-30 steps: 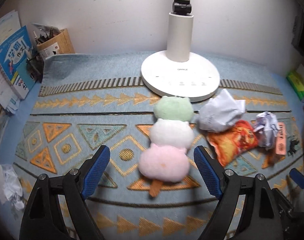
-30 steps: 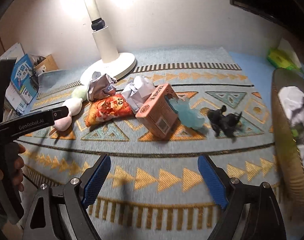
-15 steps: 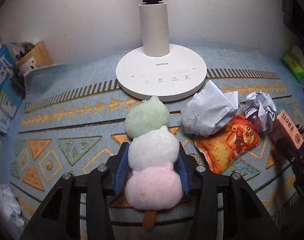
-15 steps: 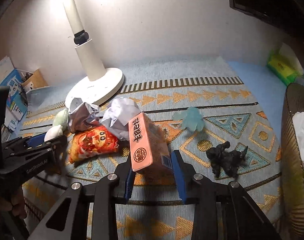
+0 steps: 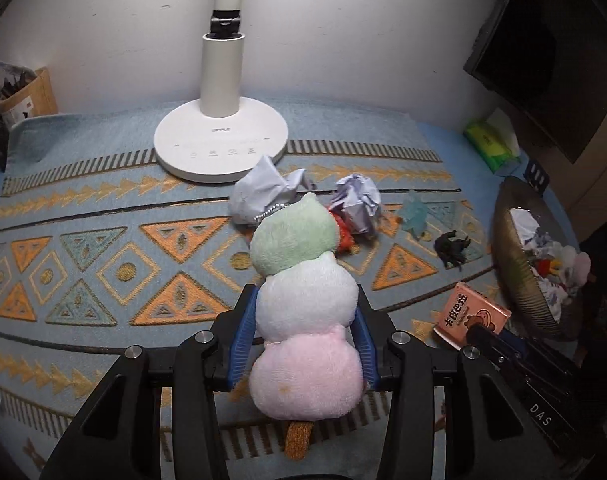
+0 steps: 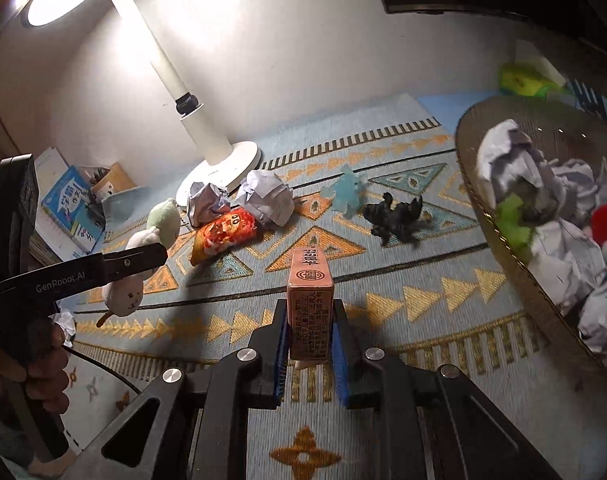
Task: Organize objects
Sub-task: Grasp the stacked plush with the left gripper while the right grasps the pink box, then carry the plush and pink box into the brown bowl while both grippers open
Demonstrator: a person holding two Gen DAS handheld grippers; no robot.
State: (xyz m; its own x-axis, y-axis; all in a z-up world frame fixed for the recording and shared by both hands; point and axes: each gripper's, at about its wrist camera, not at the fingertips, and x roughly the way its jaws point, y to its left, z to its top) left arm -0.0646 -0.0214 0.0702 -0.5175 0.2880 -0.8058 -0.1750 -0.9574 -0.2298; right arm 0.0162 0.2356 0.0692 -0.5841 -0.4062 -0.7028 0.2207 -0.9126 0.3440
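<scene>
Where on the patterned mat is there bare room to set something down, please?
The mat is bare left of the lamp base and the plush, out to the pen box. The near strip before the basket is bare too. It is crowded around the paper balls, snack bag and two figurines.

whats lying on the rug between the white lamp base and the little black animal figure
In the right wrist view, between the round white lamp base and the black animal figure lie a crumpled white paper ball and a translucent pale blue figure.

Patterned mat [image 5: 103, 208] — lamp base [image 5: 219, 148], paper balls [image 6: 269, 196], black figure [image 6: 395, 216] on it.
</scene>
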